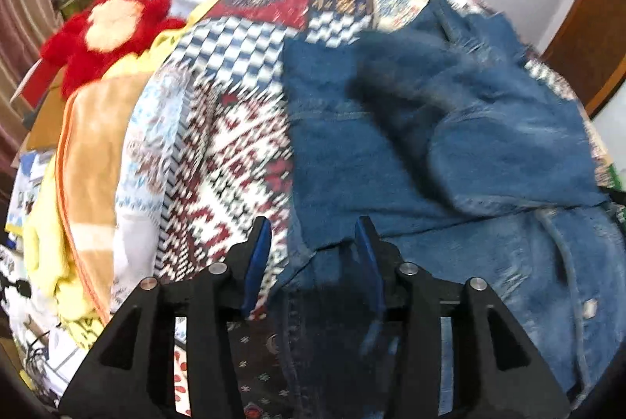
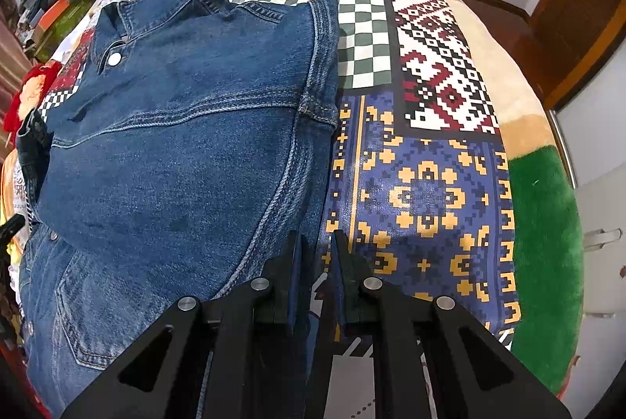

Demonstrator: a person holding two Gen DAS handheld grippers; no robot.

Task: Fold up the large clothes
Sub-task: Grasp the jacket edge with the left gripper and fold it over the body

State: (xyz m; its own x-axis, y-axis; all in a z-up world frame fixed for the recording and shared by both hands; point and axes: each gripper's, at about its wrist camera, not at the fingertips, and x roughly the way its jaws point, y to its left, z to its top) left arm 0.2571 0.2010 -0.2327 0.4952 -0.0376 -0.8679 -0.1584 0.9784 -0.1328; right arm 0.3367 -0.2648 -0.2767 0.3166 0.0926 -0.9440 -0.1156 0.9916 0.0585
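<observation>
on a bed covered by a multicoloured patchwork-print blanket [image 2: 426, 184] lies the blue denim jacket [image 2: 187, 145], back panel up, collar at the far end, its right sleeve side already folded in along a straight edge. the right gripper [image 2: 317, 247] sits at that folded side seam, near the hem; its blue-padded jaws stand a narrow gap apart with blanket showing between them, gripping nothing. the left gripper [image 1: 313, 235] hovers over the jacket's [image 1: 430, 145] opposite edge, jaws spread wide and released, denim lying below the right finger and blanket below the left. only the left wrist view, which is motion-blurred, shows the rumpled raised fold of denim and a red plush toy [image 1: 105, 27] beside the bed. only the right wrist view shows the collar snap and a green plush patch [image 2: 547, 262].
</observation>
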